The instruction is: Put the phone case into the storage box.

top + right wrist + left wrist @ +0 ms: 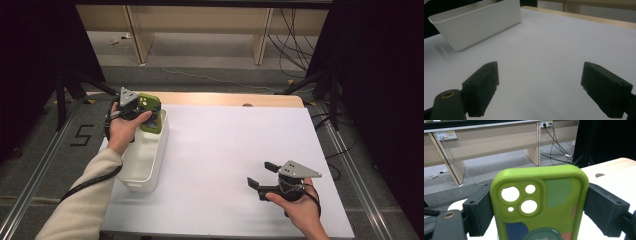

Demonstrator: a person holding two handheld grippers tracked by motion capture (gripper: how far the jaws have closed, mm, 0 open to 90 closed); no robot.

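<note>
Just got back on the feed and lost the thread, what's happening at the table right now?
A person is working with a gripper in each hand. The left gripper is clamped across the sides of a green phone case, holding it over the far end of the white bin at the left of the white table. The right gripper rests low over the table near its right front, jaws open and nothing between them.
</note>
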